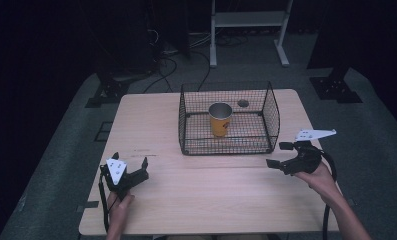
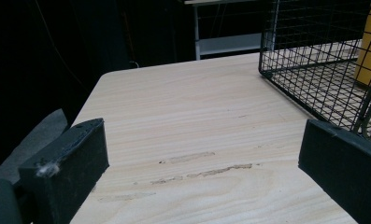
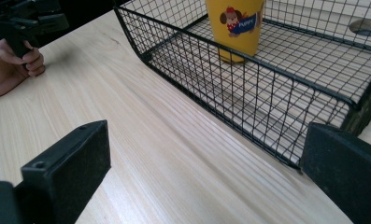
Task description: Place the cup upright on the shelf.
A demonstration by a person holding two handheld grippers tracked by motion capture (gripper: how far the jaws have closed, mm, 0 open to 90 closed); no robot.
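A black wire basket [image 1: 228, 148] stands at the middle back of the wooden table [image 1: 206, 185]. Inside it a yellow cup [image 1: 220, 119] stands upright; its dog picture faces the right gripper view [image 3: 237, 25]. My left gripper [image 1: 131, 162] rests near the front left of the table, open, with bare wood between its jaws [image 2: 197, 158]. The basket's corner [image 2: 314, 88] lies ahead to its right. My right gripper [image 1: 279, 154] is held at the right of the table, open, pointing at the basket's near wall [image 3: 248, 102]. Nothing sits between its jaws.
A round hole [image 1: 243, 103] in the tabletop shows through the basket's back right. A white metal frame [image 1: 248, 20] and cables stand on the dark floor beyond the table. The other hand [image 3: 10, 65] with its gripper appears far left in the right gripper view.
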